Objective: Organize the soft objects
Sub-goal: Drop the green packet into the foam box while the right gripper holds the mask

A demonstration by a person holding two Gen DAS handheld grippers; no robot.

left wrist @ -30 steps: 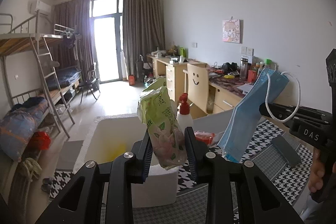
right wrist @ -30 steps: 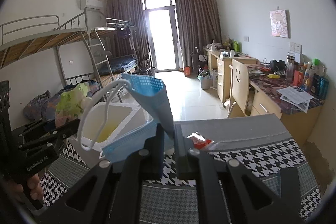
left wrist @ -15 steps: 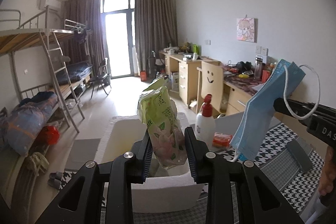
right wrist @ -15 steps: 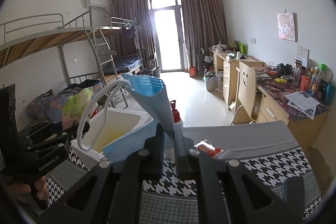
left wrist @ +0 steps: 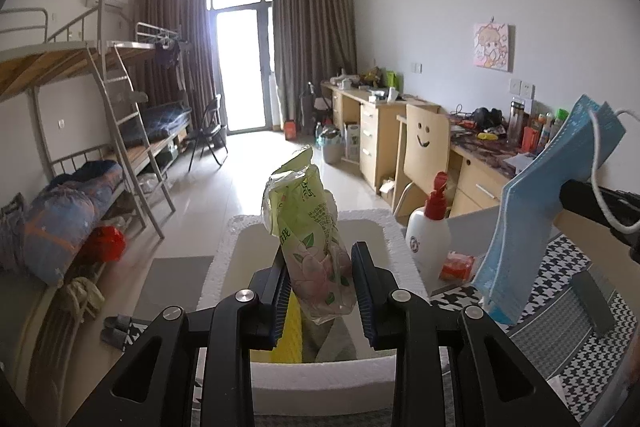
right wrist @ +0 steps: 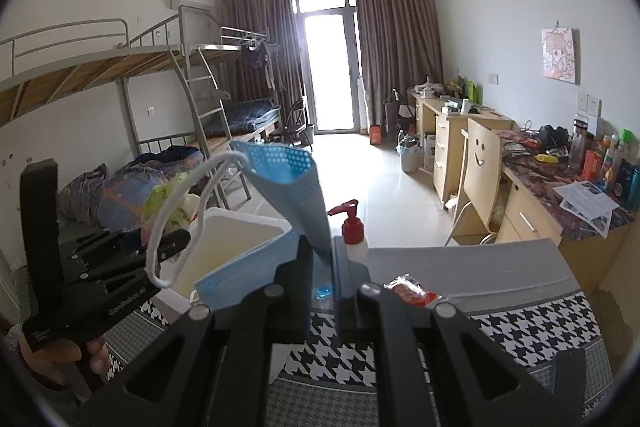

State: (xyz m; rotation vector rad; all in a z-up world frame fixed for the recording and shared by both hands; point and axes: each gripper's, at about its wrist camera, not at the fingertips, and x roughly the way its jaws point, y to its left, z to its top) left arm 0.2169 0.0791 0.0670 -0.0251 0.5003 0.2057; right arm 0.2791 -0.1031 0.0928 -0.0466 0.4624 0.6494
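Two grippers are loaded. Left gripper (left wrist: 318, 281) is clamped on a green-and-pink plastic tissue packet (left wrist: 310, 227), held upright over the white foam box (left wrist: 320, 375). Right gripper (right wrist: 320, 267) is clamped on a blue pleated face mask (right wrist: 286, 187), at 3 o'clock of the packet. Beyond, at 1 o'clock, stands a white red-capped pump bottle (left wrist: 430, 239) beside a small red packet (left wrist: 454, 265).

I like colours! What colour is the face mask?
Light blue, with white ear loops. The face mask shows best in the right wrist view, pinched in the right gripper.

Two close wrist views along the tools toward the window, sharing the white foam box (left wrist: 308, 227) (right wrist: 240, 227).
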